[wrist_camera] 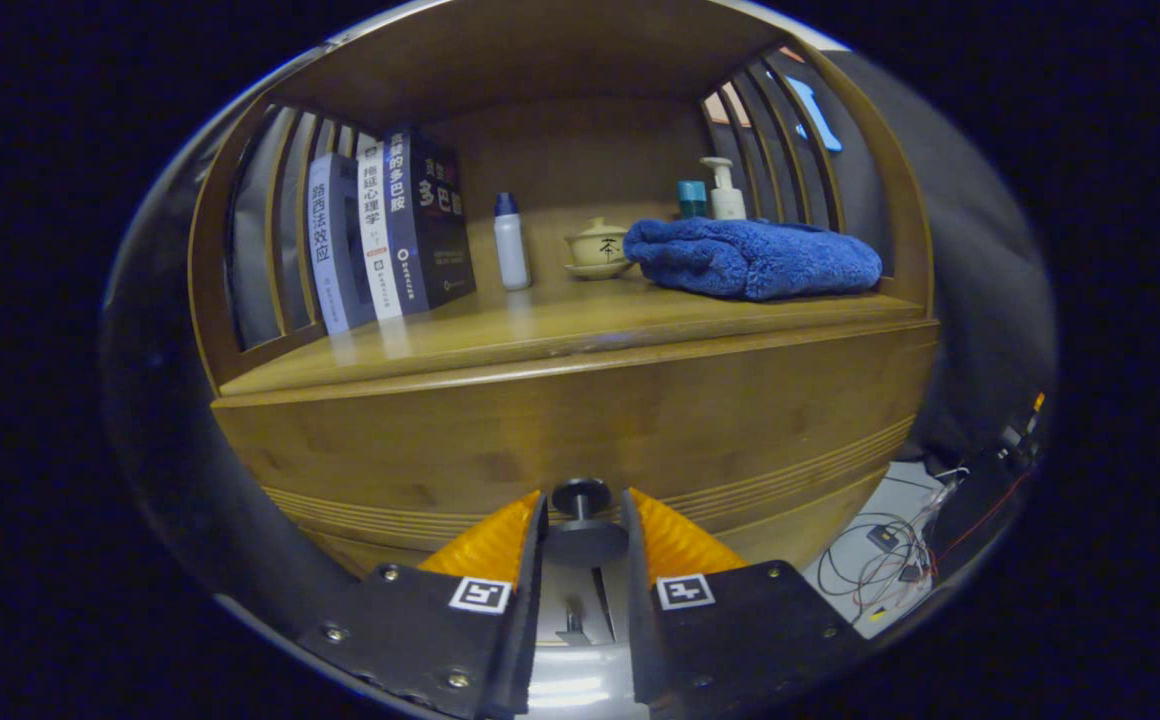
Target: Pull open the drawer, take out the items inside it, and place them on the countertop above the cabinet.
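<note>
Dark metal is what lies nearest: the round knob (581, 497) of the drawer (560, 425) is flanked by the two fingers of the gripper (583, 530), one on each side of its stem. The fingers are seen close against the knob, though whether both press on it cannot be told; the grasp is judged made or all but made. The drawer front sits flush with the bamboo cabinet (no gap is seen along its upper edge), so the drawer is taken to be closed and the pull not yet begun. Its contents are hidden, and nothing has been taken out as far as can be seen.

Beyond the drawer, the countertop (500, 335) is found partly occupied: books (385, 230) stand far left, a small white bottle (511, 243) and a lidded cup (598, 247) near the middle, and a folded blue towel (755, 257) to the right. Bare wood near the front edge is judged the likeliest place for the items. All three steps remain.
</note>
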`<state>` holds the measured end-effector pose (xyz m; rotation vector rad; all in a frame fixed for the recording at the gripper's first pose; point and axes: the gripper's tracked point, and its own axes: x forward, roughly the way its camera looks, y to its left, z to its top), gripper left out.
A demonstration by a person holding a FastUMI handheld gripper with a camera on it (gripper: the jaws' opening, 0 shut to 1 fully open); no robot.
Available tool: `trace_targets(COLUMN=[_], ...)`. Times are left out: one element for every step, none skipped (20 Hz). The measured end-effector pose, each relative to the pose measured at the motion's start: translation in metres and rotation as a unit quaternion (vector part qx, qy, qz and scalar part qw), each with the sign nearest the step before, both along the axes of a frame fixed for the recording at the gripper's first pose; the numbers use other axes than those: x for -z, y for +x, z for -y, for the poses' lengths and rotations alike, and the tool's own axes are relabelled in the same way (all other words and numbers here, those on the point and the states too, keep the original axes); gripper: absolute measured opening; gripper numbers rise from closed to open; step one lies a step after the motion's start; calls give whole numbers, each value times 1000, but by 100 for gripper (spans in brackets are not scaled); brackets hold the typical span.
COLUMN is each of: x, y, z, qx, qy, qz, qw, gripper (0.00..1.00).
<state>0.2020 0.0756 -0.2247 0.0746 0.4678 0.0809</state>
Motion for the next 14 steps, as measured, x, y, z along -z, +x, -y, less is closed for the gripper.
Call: trace_targets(x=[1,-1,1,1,1,1,1,0,0,-1,-1,-2,-2,-2], y=[0,-1,-1,-1,-2,-3,-5,-9,-14,-19,-24,-29,-33,-40], z=[-1,0,0,0,0,0,0,1,2,3,3,3,4,4], qx=[-6,-8,-5,-1,3,3,3,3,3,4,5,6,6,5], qy=[-4,-3,2,7,9,7,4,4,5,8,11,9,2,-4], qz=[-1,-4,-7,-8,-8,-10,-11,-12,-12,-10,-10,-10,-13,-17], qw=[1000,1000,1000,1000,1000,1000,1000,1000,1000,1000,1000,1000,1000,1000], gripper=[39,32,32,32,32,32,32,32,32,32,32,32,32,32])
